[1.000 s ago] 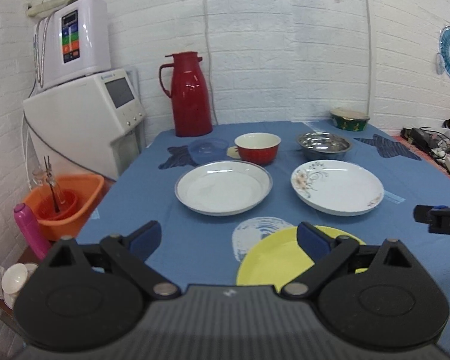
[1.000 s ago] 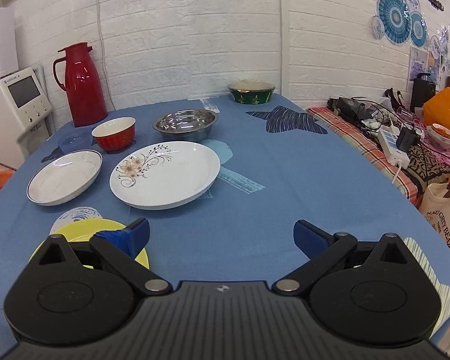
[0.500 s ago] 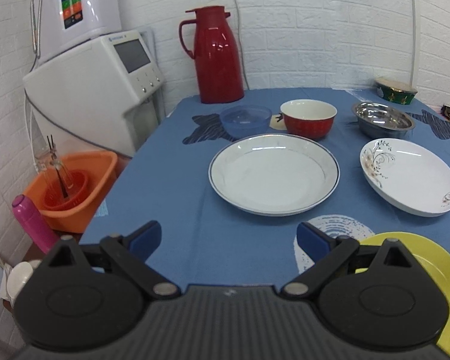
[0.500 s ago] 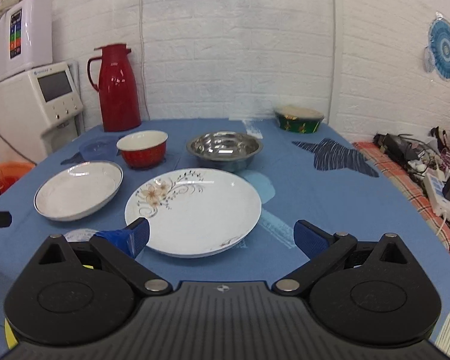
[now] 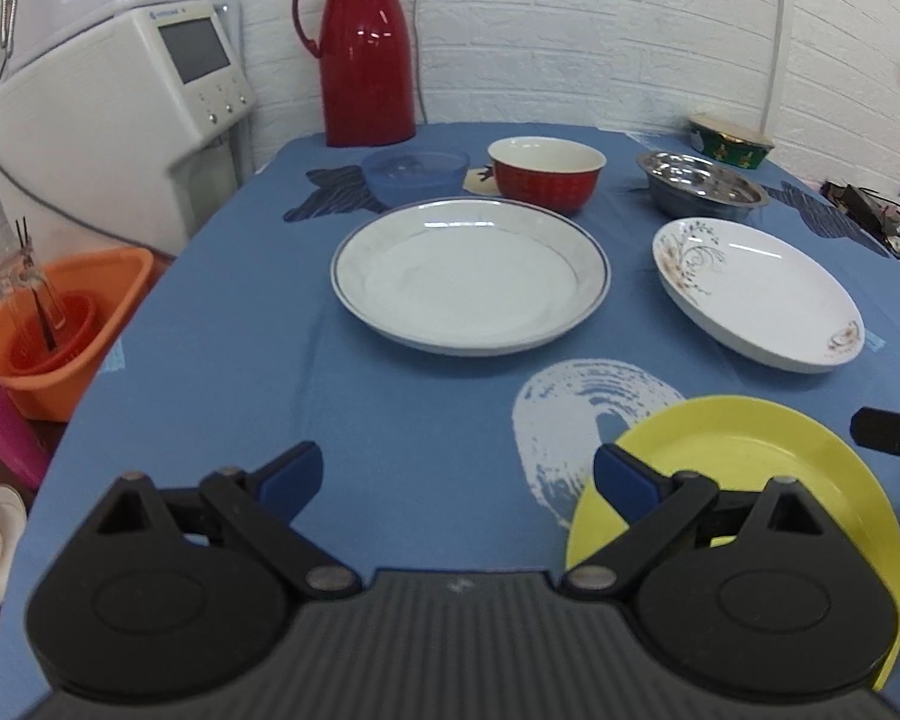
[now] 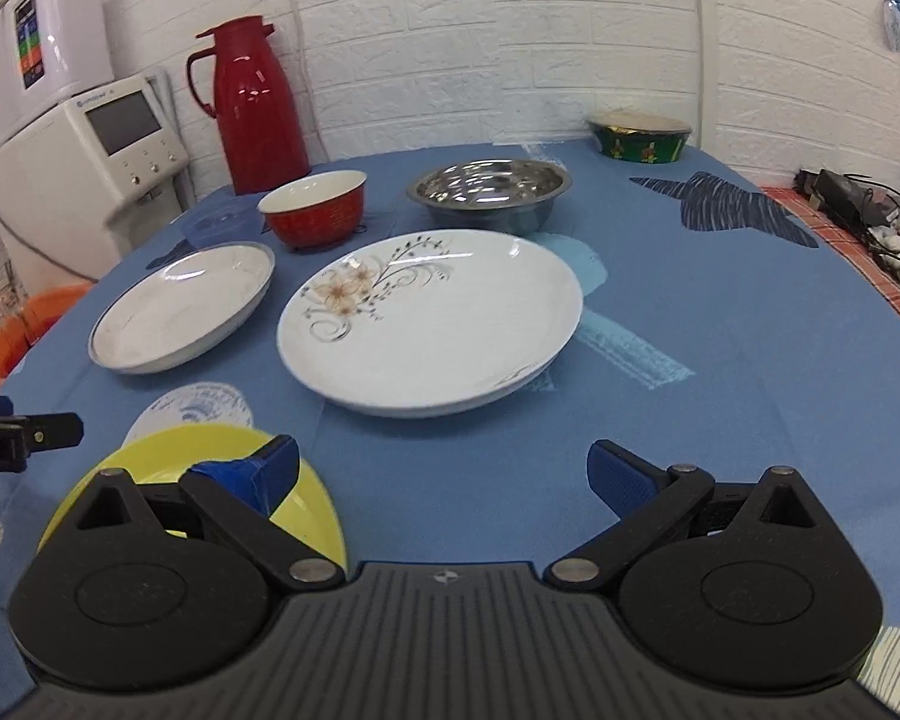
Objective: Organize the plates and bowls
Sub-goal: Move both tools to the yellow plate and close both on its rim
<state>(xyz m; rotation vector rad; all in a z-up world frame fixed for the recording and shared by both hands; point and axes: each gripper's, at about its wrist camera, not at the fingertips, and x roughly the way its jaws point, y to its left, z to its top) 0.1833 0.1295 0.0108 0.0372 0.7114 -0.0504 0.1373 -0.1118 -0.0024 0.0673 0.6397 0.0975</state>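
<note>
I had both claws hovering over the near edge of the table (image 5: 222, 324), each spread wide and gripping nothing. My left claw (image 5: 457, 483) sat low over bare blue cloth, its right finger overlapping the rim of the yellow plate (image 5: 750, 462) in that view. My right claw (image 6: 444, 471) was likewise released, its left finger over the same yellow plate (image 6: 168, 450) as seen from that side. Beyond them the grey-rimmed white plate (image 5: 471, 276) lay flat mid-table, with the flowered white plate (image 6: 429, 315) just beside it on its right, not touching. Behind those stood a row of bowls: the clear blue bowl (image 5: 415, 171), the red bowl (image 5: 546, 171) and the steel bowl (image 6: 489, 192), all apart. A green bowl (image 6: 641, 137) sat further back near the wall, and a red thermos jug (image 5: 363, 54) stood upright at the far left corner.
</note>
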